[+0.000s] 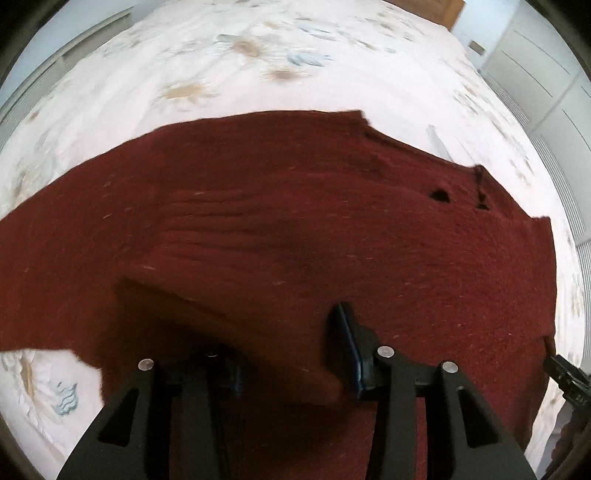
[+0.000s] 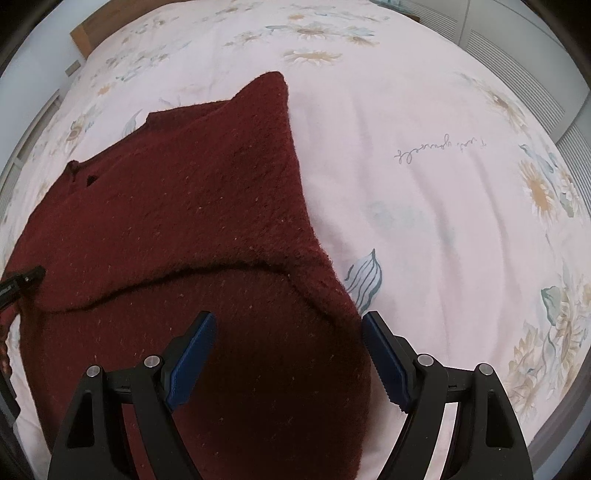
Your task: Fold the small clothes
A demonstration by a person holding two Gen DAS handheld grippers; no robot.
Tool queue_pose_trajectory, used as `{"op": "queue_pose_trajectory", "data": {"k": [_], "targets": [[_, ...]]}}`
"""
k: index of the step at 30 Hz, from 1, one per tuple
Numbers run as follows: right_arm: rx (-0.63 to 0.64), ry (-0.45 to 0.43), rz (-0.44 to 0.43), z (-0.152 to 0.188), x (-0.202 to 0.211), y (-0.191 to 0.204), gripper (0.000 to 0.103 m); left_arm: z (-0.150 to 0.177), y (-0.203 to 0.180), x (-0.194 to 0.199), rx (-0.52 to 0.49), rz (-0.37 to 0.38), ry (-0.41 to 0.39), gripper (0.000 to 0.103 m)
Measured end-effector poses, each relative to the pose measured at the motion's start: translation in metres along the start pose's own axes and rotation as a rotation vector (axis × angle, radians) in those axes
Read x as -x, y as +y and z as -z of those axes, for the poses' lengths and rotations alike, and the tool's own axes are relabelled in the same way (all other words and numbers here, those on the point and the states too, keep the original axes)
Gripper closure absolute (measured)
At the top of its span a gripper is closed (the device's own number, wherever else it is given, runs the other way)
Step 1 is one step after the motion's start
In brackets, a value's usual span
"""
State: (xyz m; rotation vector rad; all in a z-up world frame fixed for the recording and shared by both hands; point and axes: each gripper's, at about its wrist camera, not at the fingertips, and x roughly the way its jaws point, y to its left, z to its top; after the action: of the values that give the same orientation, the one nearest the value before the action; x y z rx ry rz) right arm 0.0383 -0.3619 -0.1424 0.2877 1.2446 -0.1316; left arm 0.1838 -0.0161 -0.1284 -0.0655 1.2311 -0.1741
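A dark red knitted garment (image 1: 295,221) lies spread on a pale floral bedspread (image 1: 221,66). My left gripper (image 1: 288,354) is over its near edge; a fold of the knit lies between the jaws and hides the left finger, so I cannot tell whether it grips. In the right wrist view the garment (image 2: 184,203) has one part folded over, with a dark fold edge running across. My right gripper (image 2: 288,354) is open, its blue pads (image 2: 192,354) either side of the garment's near right edge, not closed on it.
The bedspread (image 2: 443,184) stretches far and right. A wooden headboard (image 2: 92,29) is at the far end. White louvred cupboard doors (image 1: 546,92) stand beside the bed. The other gripper's tip (image 2: 22,280) shows at the left edge.
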Motion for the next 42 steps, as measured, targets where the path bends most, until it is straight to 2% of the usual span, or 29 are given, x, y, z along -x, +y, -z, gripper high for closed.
{"op": "queue_pose_trajectory", "data": {"k": [4,8,12,13,14,15,16,17,19,23,26,28,32,33,37,39,42], "targets": [[0.003,-0.001,-0.001,0.000,0.001,0.000,0.021,0.003,0.013,0.007,0.019,-0.015,0.007,0.064],[0.017,-0.002,0.002,0.001,0.003,0.002,0.021,0.015,0.024,0.014,0.012,-0.065,0.005,0.049],[0.045,-0.022,0.009,-0.002,0.010,0.011,0.021,0.016,0.035,0.024,0.021,-0.077,0.028,0.044],[0.053,-0.030,0.007,-0.004,0.013,0.014,0.021,0.014,0.037,0.030,0.024,-0.080,0.017,0.036],[0.065,-0.042,0.006,-0.006,0.018,0.019,0.021,0.012,0.037,0.036,0.019,-0.088,0.003,0.023],[0.077,-0.054,0.004,-0.009,0.021,0.024,0.019,0.007,0.035,0.046,0.001,-0.095,-0.025,0.017],[0.090,-0.066,0.001,-0.012,0.025,0.029,0.016,0.012,0.032,0.054,-0.016,-0.098,-0.046,0.004],[0.104,-0.079,-0.003,-0.016,0.029,0.036,0.011,0.008,0.027,0.062,-0.035,-0.097,-0.075,0.001],[0.139,-0.107,-0.015,-0.024,0.037,0.053,0.002,0.003,0.014,0.073,-0.089,-0.085,-0.107,0.001],[0.207,-0.153,-0.028,-0.037,0.042,0.091,0.001,-0.005,-0.015,0.080,-0.158,-0.043,-0.148,0.001],[0.260,-0.170,-0.032,-0.043,0.034,0.125,0.001,-0.008,-0.045,0.070,-0.220,-0.048,-0.183,0.001],[0.287,-0.165,-0.029,-0.044,0.021,0.144,0.001,0.006,-0.048,0.063,-0.239,-0.039,-0.179,0.001],[0.325,-0.136,-0.006,-0.036,-0.015,0.165,0.001,0.013,-0.052,0.025,-0.248,-0.033,-0.112,0.001],[0.327,-0.134,0.006,-0.034,-0.023,0.165,0.001,0.011,-0.056,0.008,-0.251,-0.041,-0.092,0.001],[0.327,-0.106,0.032,-0.025,-0.053,0.156,0.001,0.024,-0.045,-0.016,-0.276,-0.092,-0.050,0.001],[0.310,-0.129,0.014,-0.024,-0.053,0.145,0.001,0.028,-0.031,-0.019,-0.266,-0.083,-0.061,0.001],[0.288,-0.142,0.041,-0.028,-0.051,0.125,0.001,0.029,-0.015,-0.016,-0.258,-0.090,-0.075,0.001]]}}
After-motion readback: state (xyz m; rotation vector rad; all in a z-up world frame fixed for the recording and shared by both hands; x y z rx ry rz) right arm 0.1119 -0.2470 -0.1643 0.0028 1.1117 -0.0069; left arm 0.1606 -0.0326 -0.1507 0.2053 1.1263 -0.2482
